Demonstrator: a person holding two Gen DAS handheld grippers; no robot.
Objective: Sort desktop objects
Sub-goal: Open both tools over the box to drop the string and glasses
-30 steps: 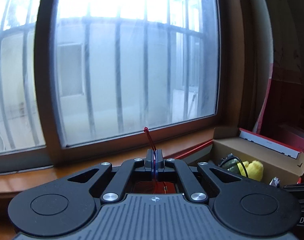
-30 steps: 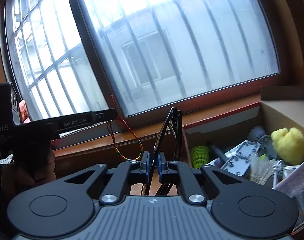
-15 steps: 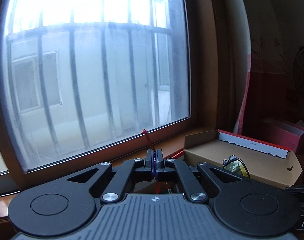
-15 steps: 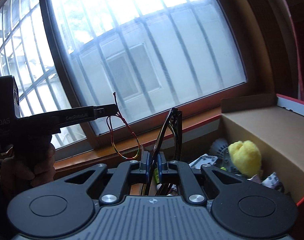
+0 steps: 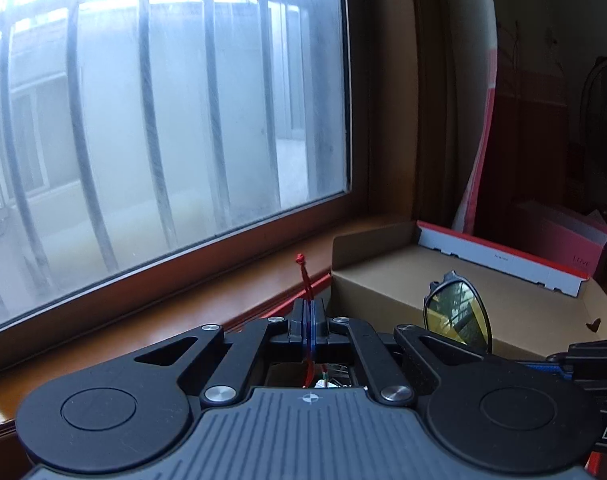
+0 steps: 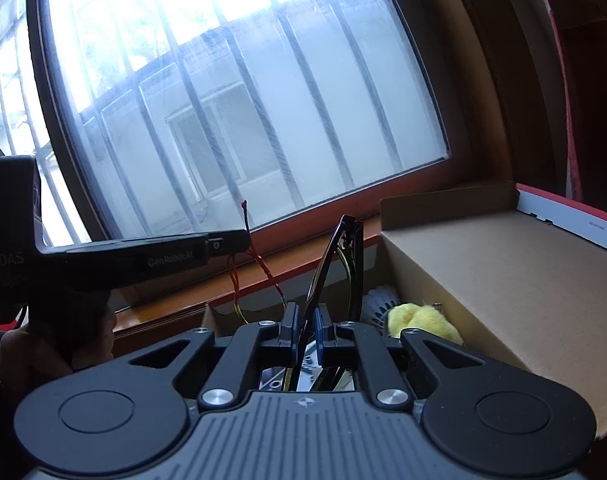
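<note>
My left gripper (image 5: 308,312) is shut on a thin red braided string (image 5: 304,276) whose knotted end sticks up above the fingers. From the right wrist view the same left gripper (image 6: 239,240) comes in from the left, the multicoloured string (image 6: 263,270) hanging from it in a loop. My right gripper (image 6: 306,322) is shut on black-framed glasses (image 6: 339,264) held upright. Their yellow lens (image 5: 457,316) shows in the left wrist view. Both grippers are held over the open cardboard box (image 6: 503,264).
The box (image 5: 515,300) holds a yellow fluffy toy (image 6: 423,318), a white shuttlecock (image 6: 377,300) and other small items. A wooden windowsill (image 5: 183,320) and barred window lie behind. A pink box (image 5: 567,240) stands far right. A person's hand (image 6: 51,344) grips the left tool.
Both views have swung right and closer to the box. The glasses and the string are still held. The glasses' lens now shows larger in the left wrist view.
</note>
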